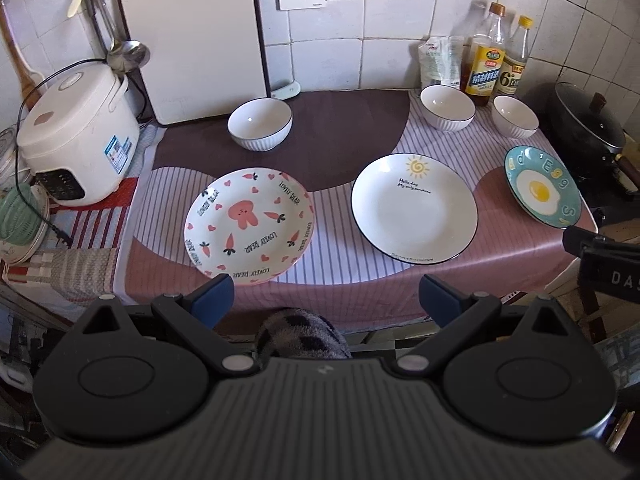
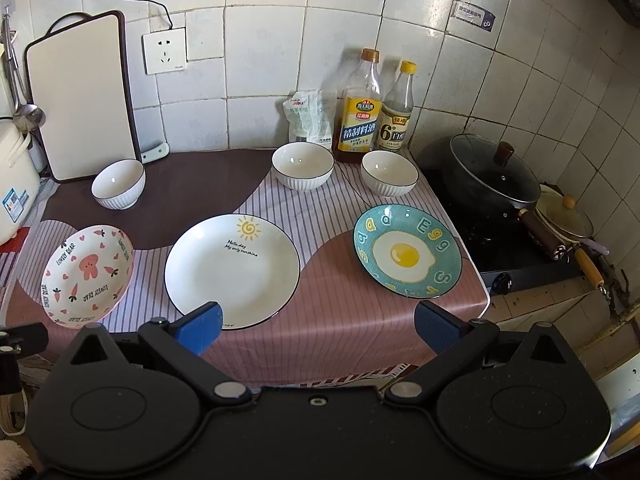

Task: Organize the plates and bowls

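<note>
Three plates lie in a row on the striped cloth: a pink rabbit plate (image 1: 249,222) (image 2: 87,275) at left, a white sun plate (image 1: 414,208) (image 2: 232,271) in the middle, a teal egg plate (image 1: 543,191) (image 2: 407,255) at right. Three white ribbed bowls stand behind them: one at back left (image 1: 260,123) (image 2: 118,189), two at back right (image 1: 448,107) (image 1: 515,116) (image 2: 303,165) (image 2: 389,173). My left gripper (image 1: 326,300) is open and empty, at the front edge near the rabbit plate. My right gripper (image 2: 318,326) is open and empty, in front of the sun plate.
A rice cooker (image 1: 76,140) stands at left, a cutting board (image 1: 192,40) leans on the wall. Two bottles (image 2: 360,108) (image 2: 396,112) and a bag (image 2: 308,116) stand at the back. A lidded wok (image 2: 494,176) sits on the stove at right.
</note>
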The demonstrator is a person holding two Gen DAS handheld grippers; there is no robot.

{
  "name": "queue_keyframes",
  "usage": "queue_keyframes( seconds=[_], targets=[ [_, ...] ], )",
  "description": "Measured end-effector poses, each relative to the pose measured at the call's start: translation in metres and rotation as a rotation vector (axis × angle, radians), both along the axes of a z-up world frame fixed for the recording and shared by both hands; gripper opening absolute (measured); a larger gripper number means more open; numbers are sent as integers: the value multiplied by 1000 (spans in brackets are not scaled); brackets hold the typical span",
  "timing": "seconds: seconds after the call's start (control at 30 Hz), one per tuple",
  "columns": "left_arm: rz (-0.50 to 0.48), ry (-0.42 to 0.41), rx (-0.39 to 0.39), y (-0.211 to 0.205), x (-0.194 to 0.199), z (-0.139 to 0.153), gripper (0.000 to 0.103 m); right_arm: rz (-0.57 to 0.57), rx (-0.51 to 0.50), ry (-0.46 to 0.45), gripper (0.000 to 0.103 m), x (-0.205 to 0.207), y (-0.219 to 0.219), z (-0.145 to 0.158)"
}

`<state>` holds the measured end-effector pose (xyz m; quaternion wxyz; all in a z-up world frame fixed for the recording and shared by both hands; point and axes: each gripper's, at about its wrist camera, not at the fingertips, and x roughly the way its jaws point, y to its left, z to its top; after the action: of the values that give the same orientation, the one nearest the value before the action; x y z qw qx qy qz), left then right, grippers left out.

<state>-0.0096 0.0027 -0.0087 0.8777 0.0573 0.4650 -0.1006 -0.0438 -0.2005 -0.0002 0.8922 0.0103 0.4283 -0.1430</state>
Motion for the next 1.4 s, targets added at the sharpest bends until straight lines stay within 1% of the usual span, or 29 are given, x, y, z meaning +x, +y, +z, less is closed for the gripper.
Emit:
queue_keyframes(
  seconds=[0.1, 0.13, 0.23, 0.3, 0.37, 0.4, 0.43, 0.47, 0.5, 0.57, 0.6, 0.63, 0.67, 0.7, 0.73, 0.77, 0.8, 0.9, 0.93, 1.0, 1.03, 1.07, 1.1, 1.13, 1.17, 1.2, 1.33, 1.4],
  targets=[
    [-76, -6, -40, -2, 11, 0, 100, -11, -5, -42, 103, -5, -3, -3],
    [-88, -10, -58, -1, 16, 0, 100, -3, -6, -66, 103, -7, -4, -6],
    [-96, -54, -64, -3, 29, -2, 100, 23, -5, -131, 103, -5, -12, -18],
    [-104, -78, -77, -5, 39, -7, 100, 26, 35, -194, 103, -1, -23, -26],
    [-122, -102, -94, -8, 53, -20, 100, 35, 100, -243, 103, 6, -35, -38],
    [-134, -107, -100, -11, 60, -28, 100, 48, 132, -252, 101, 11, -40, -47],
    [-149, -100, -105, -15, 68, -38, 100, 53, 154, -244, 100, 18, -43, -56],
    [-157, -75, -98, -21, 79, -51, 99, 73, 164, -231, 98, 26, -44, -66],
    [-159, -60, -89, -25, 87, -62, 97, 105, 166, -228, 93, 32, -44, -79],
    [-158, -43, -64, -36, 104, -89, 92, 154, 177, -230, 89, 43, -44, -102],
    [-163, -34, -57, -41, 111, -103, 92, 171, 196, -234, 86, 47, -45, -115],
    [-174, -24, -62, -46, 118, -117, 90, 180, 227, -236, 86, 52, -48, -130],
    [-186, -18, -63, -50, 123, -129, 83, 177, 259, -234, 84, 57, -51, -143],
    [-196, -2, -55, -55, 129, -141, 80, 159, 298, -225, 81, 63, -56, -157],
    [-202, 17, -39, -60, 135, -153, 74, 138, 343, -219, 79, 68, -60, -171],
    [-204, 34, -30, -63, 140, -162, 72, 116, 382, -215, 72, 72, -64, -183],
    [-205, 50, -29, -65, 144, -171, 71, 100, 413, -213, 68, 75, -67, -192],
    [-191, 79, -52, -67, 159, -191, 70, 68, 461, -214, 64, 84, -72, -215],
    [-180, 91, -50, -67, 163, -197, 70, 61, 472, -213, 62, 87, -72, -219],
    [-178, 109, -51, -68, 170, -205, 63, 31, 505, -195, 47, 92, -75, -231],
    [-184, 115, -59, -67, 173, -209, 59, 25, 516, -193, 42, 93, -75, -234],
    [-185, 122, -65, -66, 175, -211, 51, 24, 527, -193, 31, 92, -75, -236],
    [-173, 133, -71, -65, 178, -214, 44, 18, 525, -192, 27, 93, -74, -237],
    [-164, 150, -88, -64, 180, -217, 33, 16, 527, -184, 24, 93, -74, -239],
    [-165, 164, -121, -62, 181, -218, 25, 16, 532, -176, 21, 93, -76, -241],
    [-171, 174, -143, -62, 183, -219, 23, 20, 537, -180, 21, 93, -77, -242],
    [-166, 168, -148, -62, 183, -221, 24, 14, 585, -184, 19, 96, -84, -247],
    [-153, 174, -179, -59, 185, -224, 25, 3, 599, -189, 18, 99, -86, -249]
  ],
)
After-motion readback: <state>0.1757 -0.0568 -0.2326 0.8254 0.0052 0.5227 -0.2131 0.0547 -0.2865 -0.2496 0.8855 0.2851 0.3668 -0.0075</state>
